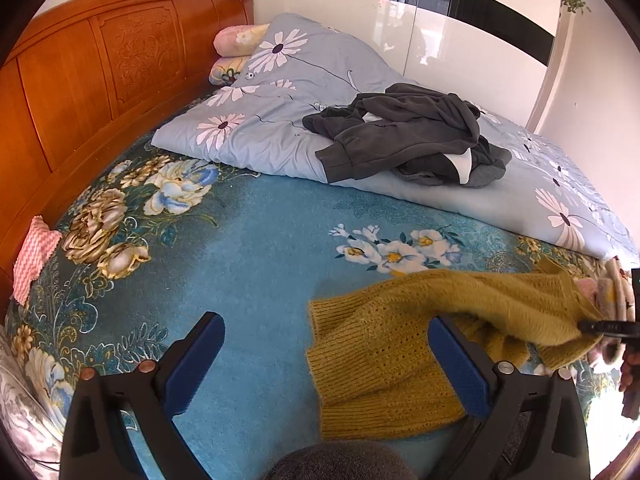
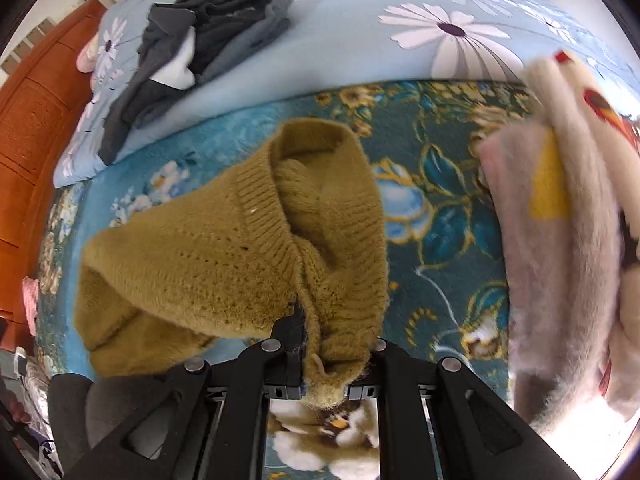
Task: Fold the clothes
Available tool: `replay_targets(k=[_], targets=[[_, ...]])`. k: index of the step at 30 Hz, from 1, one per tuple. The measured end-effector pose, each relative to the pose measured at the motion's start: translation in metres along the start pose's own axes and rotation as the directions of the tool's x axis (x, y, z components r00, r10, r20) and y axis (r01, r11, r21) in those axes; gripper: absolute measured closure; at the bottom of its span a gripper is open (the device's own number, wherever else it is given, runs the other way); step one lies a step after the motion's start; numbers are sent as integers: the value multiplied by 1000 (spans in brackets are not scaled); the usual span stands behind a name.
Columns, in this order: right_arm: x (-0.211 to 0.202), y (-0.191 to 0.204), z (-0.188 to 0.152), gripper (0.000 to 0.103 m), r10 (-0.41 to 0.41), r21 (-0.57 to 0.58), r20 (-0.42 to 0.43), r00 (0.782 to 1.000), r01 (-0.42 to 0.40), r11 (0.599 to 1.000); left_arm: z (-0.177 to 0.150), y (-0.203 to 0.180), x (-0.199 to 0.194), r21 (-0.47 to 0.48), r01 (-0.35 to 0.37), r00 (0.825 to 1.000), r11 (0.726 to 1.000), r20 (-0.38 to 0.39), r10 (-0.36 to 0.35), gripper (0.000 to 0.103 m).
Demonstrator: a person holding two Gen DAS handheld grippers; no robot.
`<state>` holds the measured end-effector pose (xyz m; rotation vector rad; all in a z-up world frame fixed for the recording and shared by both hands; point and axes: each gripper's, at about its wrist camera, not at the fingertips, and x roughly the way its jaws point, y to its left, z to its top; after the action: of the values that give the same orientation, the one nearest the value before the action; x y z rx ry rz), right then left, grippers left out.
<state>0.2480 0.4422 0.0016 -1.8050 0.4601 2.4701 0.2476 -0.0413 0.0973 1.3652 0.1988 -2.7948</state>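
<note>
While bunched, mustard sweater [image 2: 224, 264] (ribbed knit) | right tool [image 2: 320, 344] clamped

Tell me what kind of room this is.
Most likely a bedroom: a carved wooden headboard backs a bed spread with a teal floral blanket, and a pale blue daisy-print duvet lies on it by stacked pillows.

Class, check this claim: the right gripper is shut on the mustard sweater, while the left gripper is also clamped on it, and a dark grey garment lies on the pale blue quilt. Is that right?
Not quite. The left gripper is open, its jaws spread and gripping nothing, as the left wrist view shows. The rest stands: the right gripper is shut on the mustard sweater, and the dark grey garment lies on the pale blue quilt.
</note>
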Motion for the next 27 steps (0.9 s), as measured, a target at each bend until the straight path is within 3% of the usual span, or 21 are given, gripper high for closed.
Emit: replay_targets(k=[4, 7, 13, 16, 19, 21, 24, 26, 27], targets=[[4, -12, -24, 91, -14, 21, -20, 1000, 14, 1000, 10, 15, 37, -48, 20, 997, 999, -70, -23, 0], [4, -10, -37, 91, -16, 6, -21, 1000, 16, 1000, 16, 34, 74, -123, 49, 984, 991, -164, -69, 0], [-7, -8, -42, 91, -5, 0, -4, 1000, 5, 1000, 15, 58, 143, -293, 152, 925, 944, -295, -241, 1], [-11, -8, -42, 91, 4, 8, -2, 1000, -4, 1000, 10, 62, 174, -374, 194, 880, 907, -341, -329, 3], [-13, -7, -43, 91, 12, 16, -2, 1000, -12, 1000, 3, 60, 197, -422, 215, 837, 881, -385, -389, 9], [-12, -7, -42, 91, 17, 20, -3, 1000, -17, 1000, -1, 58, 207, -435, 211, 820, 875, -409, -401, 21], [-12, -7, -42, 91, 20, 22, -3, 1000, -20, 1000, -4, 57, 212, -483, 250, 793, 839, -395, -463, 37], [-12, -7, -41, 91, 23, 22, -4, 1000, -23, 999, -3, 53, 214, -496, 265, 783, 827, -390, -485, 41], [-12, -7, -41, 91, 24, 23, -4, 1000, -24, 999, -2, 51, 214, -484, 258, 788, 836, -396, -472, 46]])
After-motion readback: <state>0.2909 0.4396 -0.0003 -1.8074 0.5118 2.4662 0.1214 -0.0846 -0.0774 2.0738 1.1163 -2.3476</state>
